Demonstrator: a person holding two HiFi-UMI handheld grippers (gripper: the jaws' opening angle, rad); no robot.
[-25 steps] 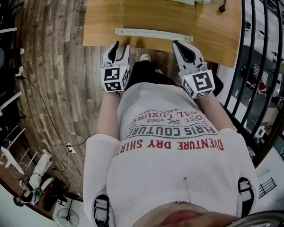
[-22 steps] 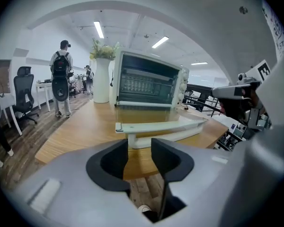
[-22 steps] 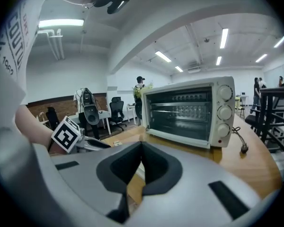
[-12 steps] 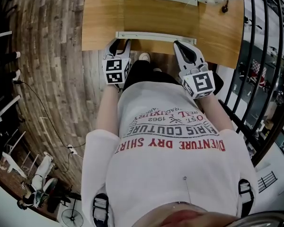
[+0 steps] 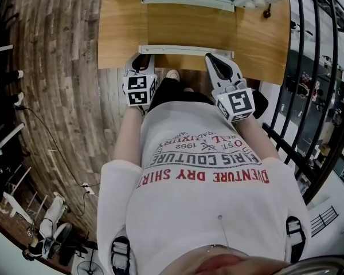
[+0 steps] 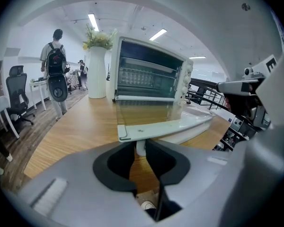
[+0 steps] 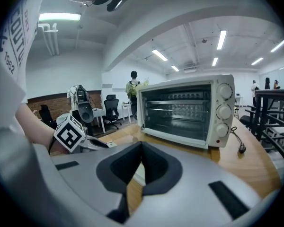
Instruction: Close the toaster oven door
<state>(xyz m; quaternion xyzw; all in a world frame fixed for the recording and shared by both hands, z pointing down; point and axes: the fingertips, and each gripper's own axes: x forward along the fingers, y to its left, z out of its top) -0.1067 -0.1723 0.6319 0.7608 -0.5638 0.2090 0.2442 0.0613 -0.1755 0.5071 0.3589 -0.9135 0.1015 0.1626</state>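
Fingers [image 6: 117, 163] of my left gripper [image 6: 140, 144] have just been closing and now clamp the short white post under the left end of the handle [image 5: 186, 49]. From the head view this gripper [image 5: 141, 63] sits at the table's [image 5: 120, 27] front edge, its marker cube facing up.

On my right gripper [image 7: 141, 144] the fingertips meet, with nothing pinched at the tips. A strip of white shows through the gap lower down, but I cannot tell what it is. In the head view this gripper [image 5: 213, 63] points at the right end of the handle, just below it.

Nearest the head camera, the operator's white shirt [image 5: 206, 171] carries print that reads upside down from here: "DRY SHIRT" in red, with "PARIS COUTURE" and "1962" in grey.

Past the handle, the glass door [image 5: 189, 24] lies fully open and flat over the wooden table, and the wood shows through the pane. Behind it stands the white oven [image 7: 184, 112] with its cavity open and a wire rack inside. Three knobs [image 7: 224, 111] run down its right panel, and any lettering beside them is too small to read. A black plug [image 7: 243, 148] lies on the table to the oven's right.

Farther back are a tall white vase [image 6: 97, 72] of flowers beside the oven's left side, a person [image 6: 55, 56] wearing a backpack, and office chairs. A black railing [image 5: 321, 67] runs along the right.
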